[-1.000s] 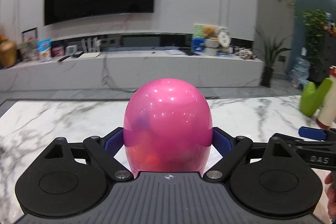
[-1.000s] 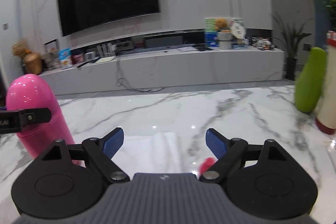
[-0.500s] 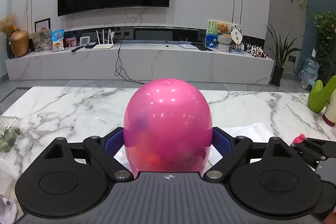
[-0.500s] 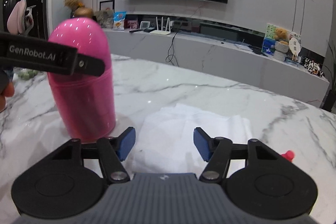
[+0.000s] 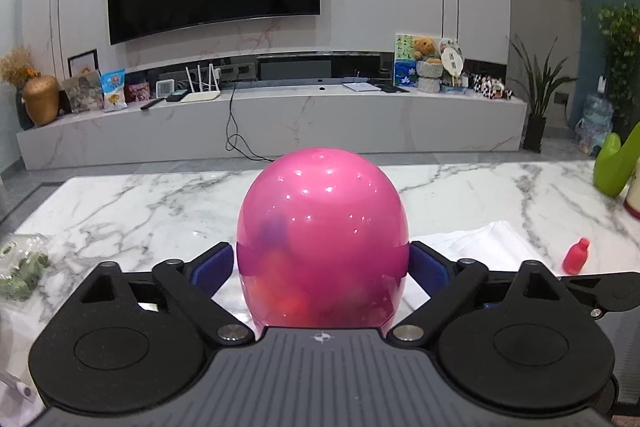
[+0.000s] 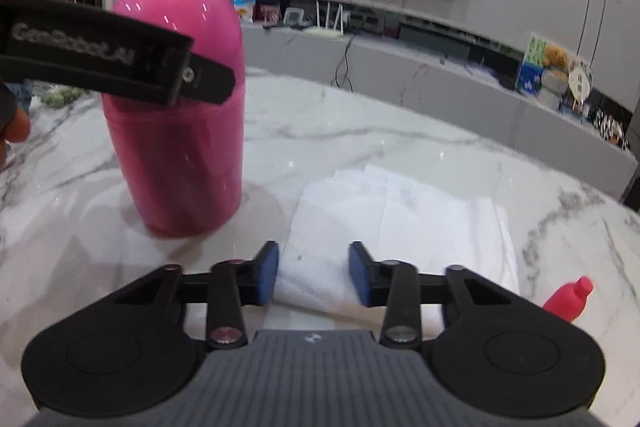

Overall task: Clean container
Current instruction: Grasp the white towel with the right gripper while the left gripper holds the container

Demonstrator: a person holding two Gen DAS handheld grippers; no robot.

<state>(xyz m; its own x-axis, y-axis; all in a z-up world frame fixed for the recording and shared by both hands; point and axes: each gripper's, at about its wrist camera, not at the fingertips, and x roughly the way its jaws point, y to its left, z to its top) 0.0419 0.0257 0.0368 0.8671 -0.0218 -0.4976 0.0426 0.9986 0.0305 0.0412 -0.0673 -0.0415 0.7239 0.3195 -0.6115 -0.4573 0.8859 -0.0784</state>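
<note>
A glossy pink dome-topped container (image 5: 322,239) stands upright on the marble table (image 5: 160,211). My left gripper (image 5: 322,265) is shut on it, blue pads against both sides. In the right wrist view the container (image 6: 176,147) is at the left, with the left gripper's finger (image 6: 100,61) across it. My right gripper (image 6: 313,273) is open with a narrow gap, its tips at the near edge of a folded white cloth (image 6: 400,215) lying right of the container.
A small red cap-like bottle (image 6: 568,297) lies right of the cloth; it also shows in the left wrist view (image 5: 576,255). A green object (image 5: 614,167) and a white-and-red bottle (image 5: 634,199) stand at the far right. A bag of greens (image 5: 20,267) lies at the left.
My right gripper has moved down and forward to the cloth's near edge and its jaws have narrowed. My left gripper still holds the pink container, which has hardly moved.
</note>
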